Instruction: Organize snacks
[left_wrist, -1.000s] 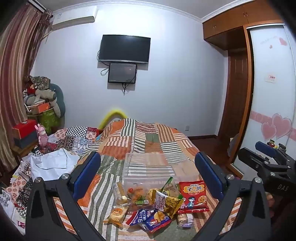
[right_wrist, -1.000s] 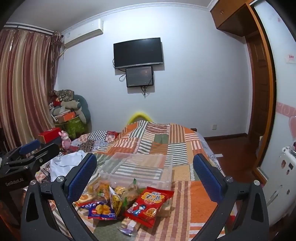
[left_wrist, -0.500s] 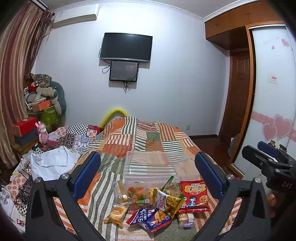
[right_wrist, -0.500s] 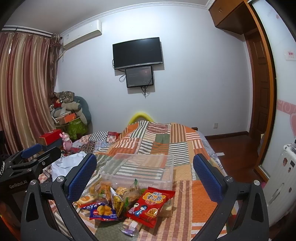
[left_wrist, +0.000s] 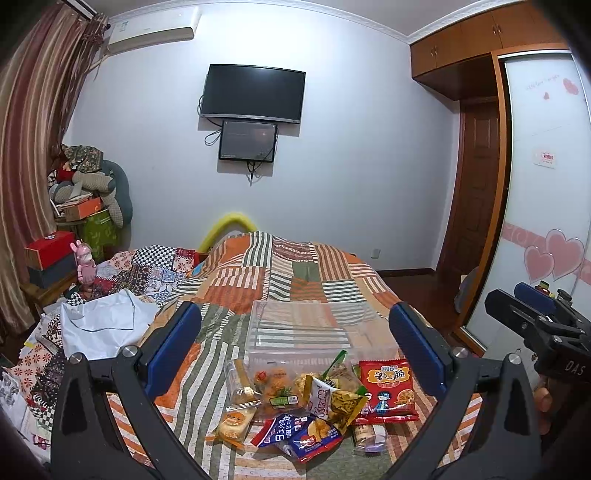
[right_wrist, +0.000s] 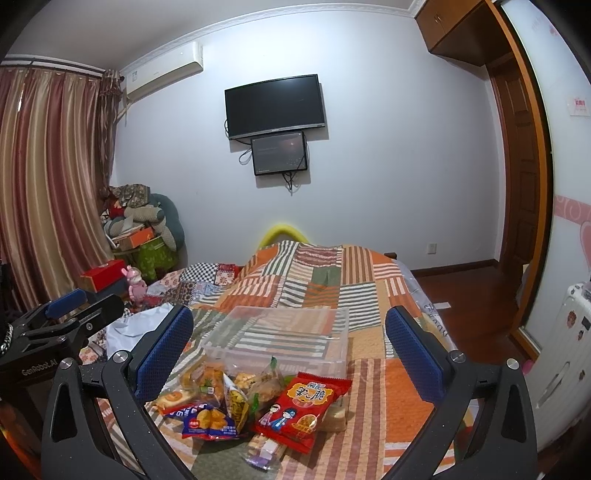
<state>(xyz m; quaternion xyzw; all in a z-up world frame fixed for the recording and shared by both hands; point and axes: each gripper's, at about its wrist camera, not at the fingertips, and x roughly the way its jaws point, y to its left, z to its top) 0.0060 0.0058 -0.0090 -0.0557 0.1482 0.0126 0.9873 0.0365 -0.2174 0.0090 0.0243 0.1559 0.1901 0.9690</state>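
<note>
Hovering over the bed (left_wrist: 295, 266), both hand-held grippers, left (left_wrist: 295, 345) and right (right_wrist: 288, 343), hang spread wide and empty, ready to pick. The snacks (left_wrist: 314, 398) sit heaped at the near edge, touching the clear bin (left_wrist: 306, 325) just beyond, so each transfer looks short. The red packet (right_wrist: 301, 410) lies rightmost, with open quilt beside it; clutter crowds the left.

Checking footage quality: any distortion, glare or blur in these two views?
Left wrist view: strong fisheye bending, dark corner vignette, snack pile sharp, clear bin glare-free. Right wrist view: same bending, curtain bowed, red packet legible, dim bluish light.
</note>
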